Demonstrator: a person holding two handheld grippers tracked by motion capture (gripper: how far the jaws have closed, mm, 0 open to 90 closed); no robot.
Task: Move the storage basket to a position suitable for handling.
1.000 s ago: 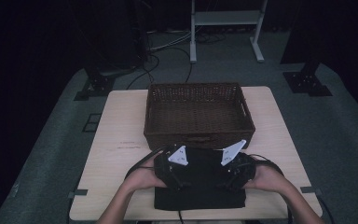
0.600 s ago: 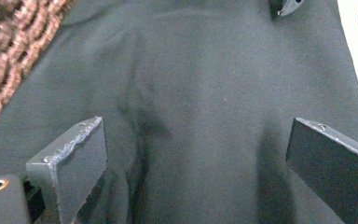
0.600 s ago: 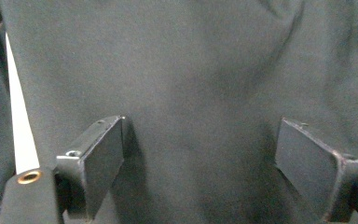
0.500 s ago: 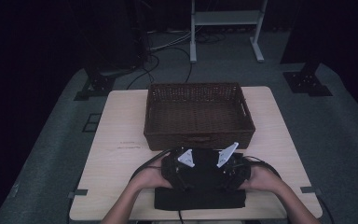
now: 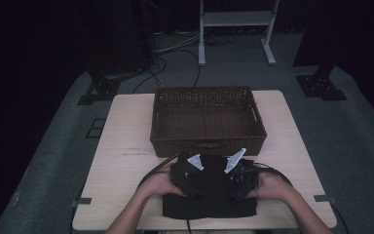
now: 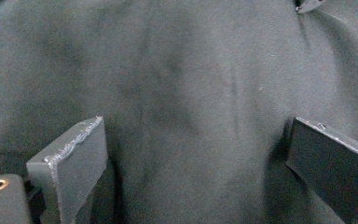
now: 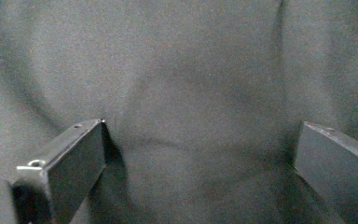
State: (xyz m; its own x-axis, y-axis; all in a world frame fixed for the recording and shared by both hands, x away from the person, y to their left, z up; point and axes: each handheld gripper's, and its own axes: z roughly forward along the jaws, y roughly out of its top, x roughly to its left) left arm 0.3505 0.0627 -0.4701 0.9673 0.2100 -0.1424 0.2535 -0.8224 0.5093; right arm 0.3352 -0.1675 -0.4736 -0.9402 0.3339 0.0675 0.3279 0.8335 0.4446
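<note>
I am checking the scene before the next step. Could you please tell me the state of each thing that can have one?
Black cloth: lying on the table's near edge, lightly creased, both grippers over it.
Wicker basket: upright, empty, just beyond the cloth.
Left gripper: jaws wide apart, cloth between them, not clamped.
Right gripper: jaws wide apart, cloth between them, not clamped.
</note>
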